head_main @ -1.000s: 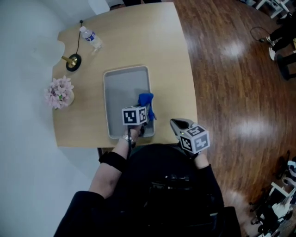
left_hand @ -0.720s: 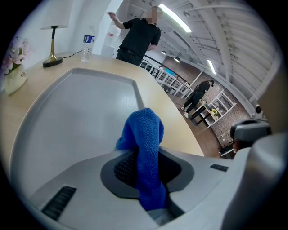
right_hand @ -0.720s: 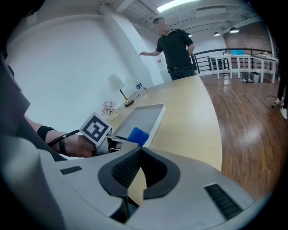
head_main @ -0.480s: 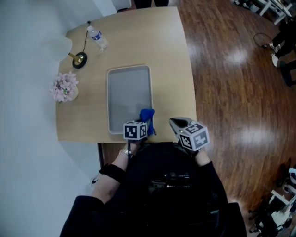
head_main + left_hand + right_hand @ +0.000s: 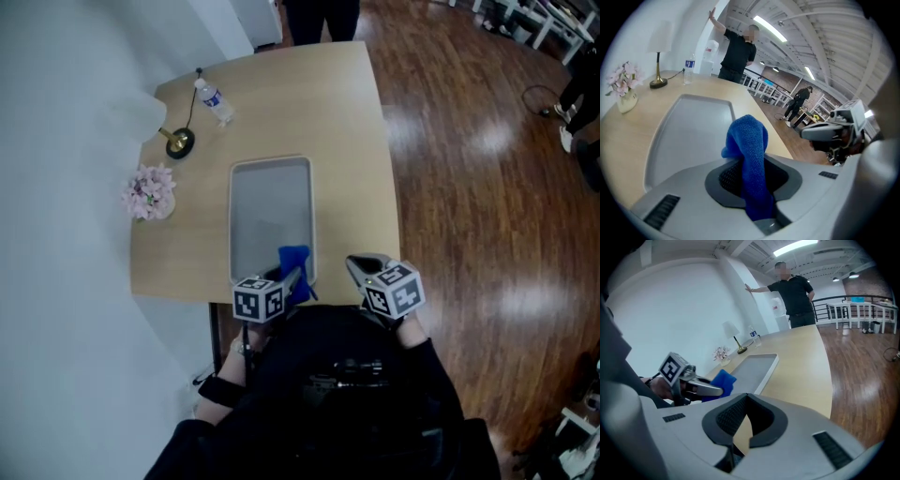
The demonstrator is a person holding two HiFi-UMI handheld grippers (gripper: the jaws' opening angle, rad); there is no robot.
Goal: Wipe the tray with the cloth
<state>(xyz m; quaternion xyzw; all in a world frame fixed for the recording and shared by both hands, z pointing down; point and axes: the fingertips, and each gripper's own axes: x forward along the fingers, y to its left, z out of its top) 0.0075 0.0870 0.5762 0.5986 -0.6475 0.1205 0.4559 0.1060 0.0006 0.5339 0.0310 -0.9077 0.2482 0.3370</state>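
The grey tray [image 5: 270,206] lies lengthwise on the wooden table [image 5: 356,159]. My left gripper [image 5: 292,279] is shut on a blue cloth [image 5: 293,260] over the tray's near right corner. In the left gripper view the cloth [image 5: 748,136] sticks up from between the jaws, with the tray [image 5: 689,131] stretching away behind it. Whether the cloth touches the tray I cannot tell. My right gripper [image 5: 355,263] hovers at the table's near edge, right of the tray, shut with nothing in it. The right gripper view shows the cloth [image 5: 720,382] and tray [image 5: 757,367] to the left.
A pot of pink flowers [image 5: 148,193], a brass lamp base [image 5: 177,142] and a water bottle [image 5: 215,101] stand along the table's left and far side. A person in black [image 5: 793,292] stands beyond the far end. Wood floor [image 5: 487,187] lies to the right.
My left gripper has drawn the cloth along the tray's right side to its near end. The right gripper has stayed beside the table's near edge.
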